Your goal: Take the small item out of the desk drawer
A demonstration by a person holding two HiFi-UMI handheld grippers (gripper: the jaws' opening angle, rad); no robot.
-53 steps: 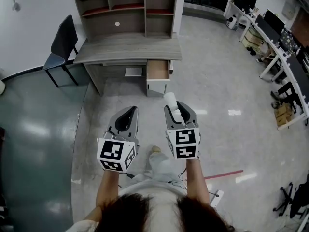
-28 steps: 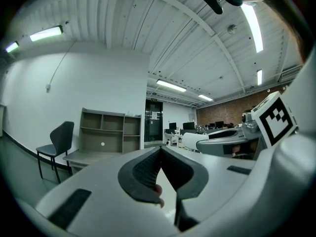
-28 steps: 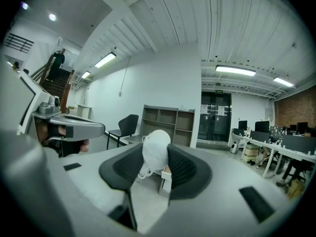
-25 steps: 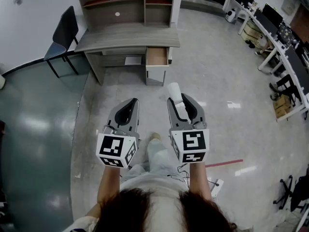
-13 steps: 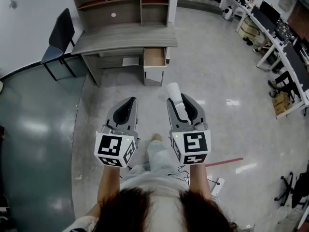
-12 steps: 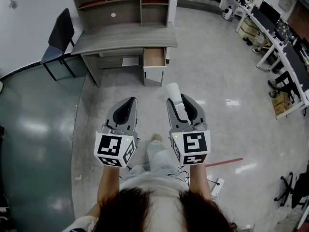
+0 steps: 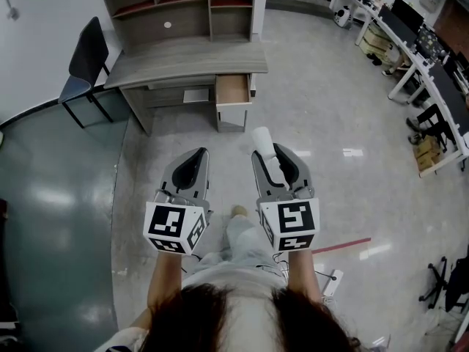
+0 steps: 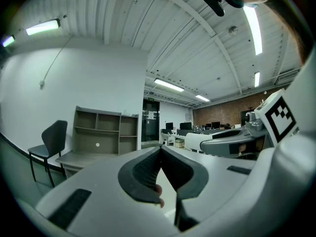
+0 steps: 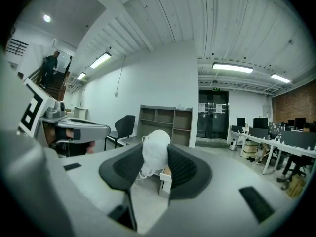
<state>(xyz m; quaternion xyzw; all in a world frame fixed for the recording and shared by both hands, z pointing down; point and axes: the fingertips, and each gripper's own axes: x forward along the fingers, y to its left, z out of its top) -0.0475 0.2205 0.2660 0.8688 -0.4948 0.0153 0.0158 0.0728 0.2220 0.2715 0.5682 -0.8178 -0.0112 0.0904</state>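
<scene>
A small white item (image 9: 156, 149) is seen pinched between the spread jaws of the right gripper (image 7: 270, 157), well clear of the desk drawer (image 7: 233, 89), which stands pulled open. The item's long axis is carried roughly along the jaws, its rounded end pointed forward past the tips toward the desk (image 7: 183, 61). It is shown as a soft-looking, pale, oblong bundle, with thin looped cords hanging beneath it in the right gripper view. The jaws of the left gripper (image 7: 196, 157) are pressed together at their tips, with nothing held. Both grippers are held out level over a glossy pale grey floor (image 7: 330, 123), bordered at left by a darker green-grey area (image 7: 51, 196). A shelf unit (image 7: 183, 6) is set on the desk, a dark chair (image 7: 82, 53) beside it, and rows of workstations (image 7: 418, 42) are ranged at right.
</scene>
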